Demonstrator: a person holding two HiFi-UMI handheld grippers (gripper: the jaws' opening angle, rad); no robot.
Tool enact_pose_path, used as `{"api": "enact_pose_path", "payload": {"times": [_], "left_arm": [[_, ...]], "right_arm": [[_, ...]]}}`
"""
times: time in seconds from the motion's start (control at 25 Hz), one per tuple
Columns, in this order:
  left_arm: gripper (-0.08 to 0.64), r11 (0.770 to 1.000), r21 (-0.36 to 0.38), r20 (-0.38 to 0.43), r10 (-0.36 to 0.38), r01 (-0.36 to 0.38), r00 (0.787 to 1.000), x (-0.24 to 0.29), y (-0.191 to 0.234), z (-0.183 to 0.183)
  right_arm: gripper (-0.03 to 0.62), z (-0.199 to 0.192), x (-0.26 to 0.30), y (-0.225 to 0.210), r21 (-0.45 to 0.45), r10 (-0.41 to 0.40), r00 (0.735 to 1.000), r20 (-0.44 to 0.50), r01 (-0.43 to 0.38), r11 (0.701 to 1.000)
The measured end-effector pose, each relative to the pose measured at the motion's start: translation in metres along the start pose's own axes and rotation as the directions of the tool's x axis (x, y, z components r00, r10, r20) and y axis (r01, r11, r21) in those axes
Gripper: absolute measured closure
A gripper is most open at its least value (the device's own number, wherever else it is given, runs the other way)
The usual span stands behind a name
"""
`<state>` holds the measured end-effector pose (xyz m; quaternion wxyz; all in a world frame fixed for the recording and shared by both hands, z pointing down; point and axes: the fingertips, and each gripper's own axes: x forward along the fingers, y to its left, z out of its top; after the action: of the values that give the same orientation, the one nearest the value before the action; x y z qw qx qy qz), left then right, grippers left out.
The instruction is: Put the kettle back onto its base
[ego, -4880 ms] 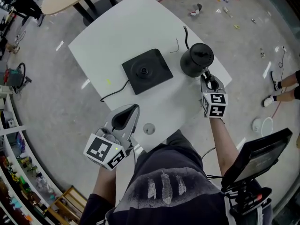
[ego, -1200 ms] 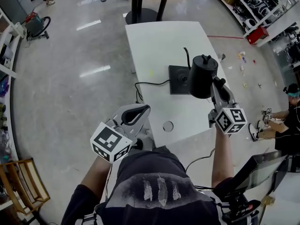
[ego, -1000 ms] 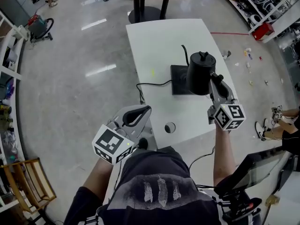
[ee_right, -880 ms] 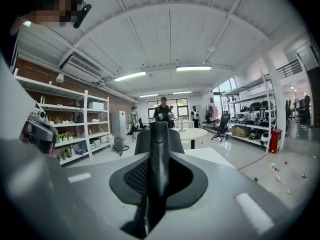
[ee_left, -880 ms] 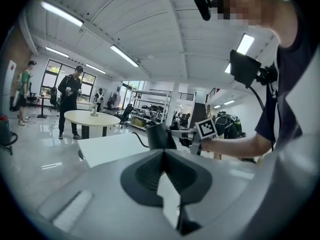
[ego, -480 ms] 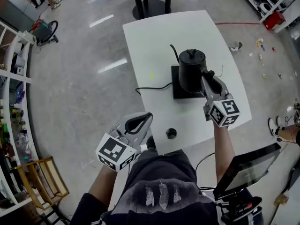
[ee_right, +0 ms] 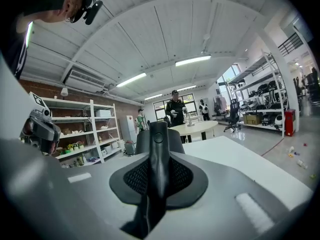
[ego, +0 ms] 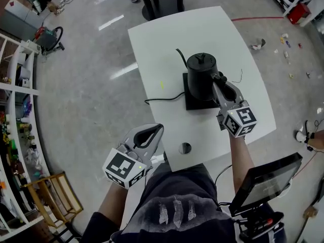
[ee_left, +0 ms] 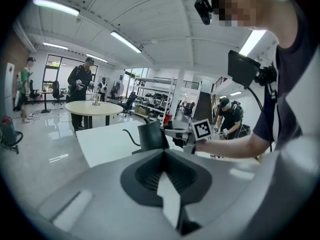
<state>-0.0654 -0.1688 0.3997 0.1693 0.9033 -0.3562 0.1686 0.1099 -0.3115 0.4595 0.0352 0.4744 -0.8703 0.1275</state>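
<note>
The black gooseneck kettle (ego: 200, 77) stands upright over its square black base (ego: 194, 105) in the middle of the white table (ego: 228, 39), and its bottom looks seated on the base. My right gripper (ego: 217, 81) reaches in from the right and is shut on the kettle's handle (ee_right: 159, 169), which fills the gap between the jaws in the right gripper view. My left gripper (ego: 158, 128) hovers off the table's near left edge, shut and holding nothing. The left gripper view shows the kettle (ee_left: 151, 136) and the right hand beyond it.
The base's black cord (ego: 162, 98) runs left across the table and over its edge. A round grommet hole (ego: 185, 148) sits near the front edge. Beyond the table stands a round tan table (ee_left: 95, 107). Shelves (ego: 17, 110) line the left; a monitor (ego: 263, 178) is at lower right.
The kettle, held in my right gripper, came down from above and to the right of the base until it sat over it. The left gripper barely shifted.
</note>
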Motion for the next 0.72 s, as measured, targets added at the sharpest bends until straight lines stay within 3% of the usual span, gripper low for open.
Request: {"api": "enact_pose_path", "payload": {"times": [0.72], "left_arm": [[0.560,0.998,0.034,-0.009,-0.046,0.046,0.999,0.014,-0.004,-0.002]], "right_arm": [[0.543,-0.036,-0.019,0.001,-0.044,0.054,0.995,0.080,-0.051,0.998]]}}
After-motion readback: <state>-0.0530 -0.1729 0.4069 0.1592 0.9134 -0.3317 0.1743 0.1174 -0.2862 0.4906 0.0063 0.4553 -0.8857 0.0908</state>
